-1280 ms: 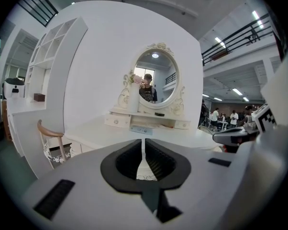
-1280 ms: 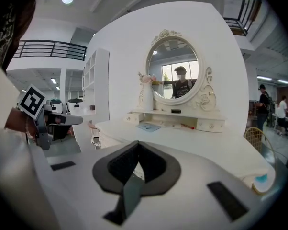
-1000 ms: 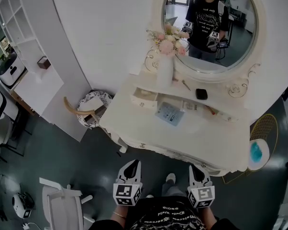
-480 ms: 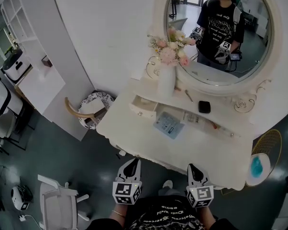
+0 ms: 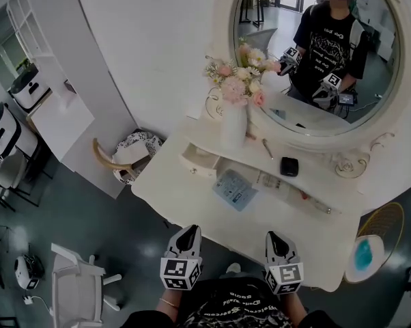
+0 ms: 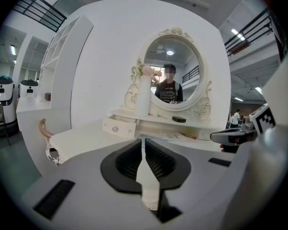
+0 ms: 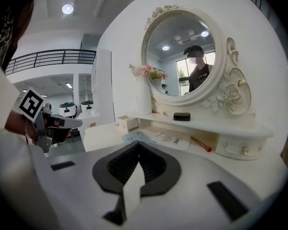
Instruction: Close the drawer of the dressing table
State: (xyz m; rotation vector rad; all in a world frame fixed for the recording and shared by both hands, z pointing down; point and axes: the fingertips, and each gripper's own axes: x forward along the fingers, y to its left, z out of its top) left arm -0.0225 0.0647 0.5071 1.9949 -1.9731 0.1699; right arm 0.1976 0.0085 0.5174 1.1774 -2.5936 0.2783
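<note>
Drawer (image 5: 200,159) sticks out, open, on the left of the dressing table (image 5: 185,198) below the vase (image 5: 234,125). The left gripper (image 5: 189,232) and right gripper (image 5: 274,238) are near the table's front edge.

Left gripper view: jaws pressed together and empty, drawer (image 6: 119,126) ahead.

Right gripper view: jaws together and empty, drawer (image 7: 126,122) ahead on the left.

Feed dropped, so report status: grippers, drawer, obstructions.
Left gripper and right gripper shut, empty, short of the table. Drawer pulled open. Nothing against its front.
</note>
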